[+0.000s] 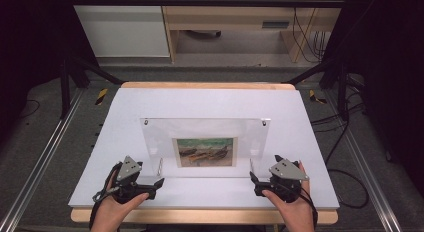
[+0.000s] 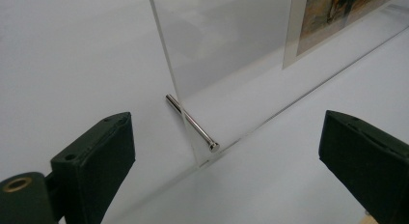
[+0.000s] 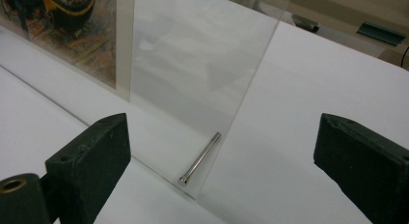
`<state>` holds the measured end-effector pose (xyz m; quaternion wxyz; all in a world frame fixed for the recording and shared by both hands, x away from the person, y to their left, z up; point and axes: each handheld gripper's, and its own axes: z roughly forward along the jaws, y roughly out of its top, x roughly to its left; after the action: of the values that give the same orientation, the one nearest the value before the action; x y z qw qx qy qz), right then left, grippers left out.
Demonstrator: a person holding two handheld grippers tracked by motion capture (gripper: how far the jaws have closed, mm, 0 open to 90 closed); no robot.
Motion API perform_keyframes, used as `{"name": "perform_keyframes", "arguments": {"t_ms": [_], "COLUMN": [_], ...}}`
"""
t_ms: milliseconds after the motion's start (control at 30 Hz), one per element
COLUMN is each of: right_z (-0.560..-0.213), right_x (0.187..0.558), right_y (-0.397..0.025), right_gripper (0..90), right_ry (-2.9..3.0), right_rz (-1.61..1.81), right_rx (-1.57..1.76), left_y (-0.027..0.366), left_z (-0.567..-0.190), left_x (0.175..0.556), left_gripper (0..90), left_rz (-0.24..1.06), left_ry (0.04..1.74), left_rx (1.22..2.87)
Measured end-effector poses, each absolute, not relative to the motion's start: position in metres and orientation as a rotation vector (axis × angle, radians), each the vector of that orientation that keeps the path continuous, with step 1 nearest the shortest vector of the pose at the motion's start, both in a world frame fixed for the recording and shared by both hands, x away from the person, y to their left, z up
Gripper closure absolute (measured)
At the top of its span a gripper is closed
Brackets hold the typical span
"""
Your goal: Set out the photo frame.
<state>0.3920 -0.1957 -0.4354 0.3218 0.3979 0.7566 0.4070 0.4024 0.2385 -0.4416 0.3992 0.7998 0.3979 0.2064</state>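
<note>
Clear picture frame [image 1: 205,142] stands upright mid-table [image 1: 100,142], picture still inside, metal pins [image 2: 192,122] in its lower corners. Left gripper [image 1: 150,188] and right gripper [image 1: 256,183] sit near those corners, jaws spread, holding nothing. Looks like the start: nothing gripped yet.

No legible text, label, brand, number or sign anywhere. Nothing written on the picture [image 1: 205,152] inside the clear acrylic frame [image 1: 205,128] at the table's middle (a painted scene, boats perhaps, with no caption or signature that can be made out). No markings to read on the left gripper [image 1: 156,188] at 7 o'clock or on the right gripper [image 1: 253,181] at 5 o'clock, nor on their grey plates. Yellow-and-black striped tape [image 1: 101,95] on the floor at 10 o'clock, bearing no characters.
</note>
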Motion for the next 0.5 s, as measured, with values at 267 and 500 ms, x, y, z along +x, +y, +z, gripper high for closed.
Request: {"name": "perform_keyframes", "arguments": {"t_ms": [267, 500], "right_z": [-0.44, -0.442], "right_x": [0.383, 0.376], "right_y": [-0.208, -0.222], "right_gripper": [6.5, 6.7], "right_ry": [2.005, 1.993], "right_rz": [1.043, 1.046], "right_rx": [1.081, 1.122], "left_y": [0.246, 0.256], "left_z": [-0.441, -0.441], "left_x": [0.396, 0.392], "left_gripper": [5.2, 5.5], "left_rz": [0.536, 0.554], "left_ry": [1.014, 1.024], "left_rx": [2.025, 2.03]}}
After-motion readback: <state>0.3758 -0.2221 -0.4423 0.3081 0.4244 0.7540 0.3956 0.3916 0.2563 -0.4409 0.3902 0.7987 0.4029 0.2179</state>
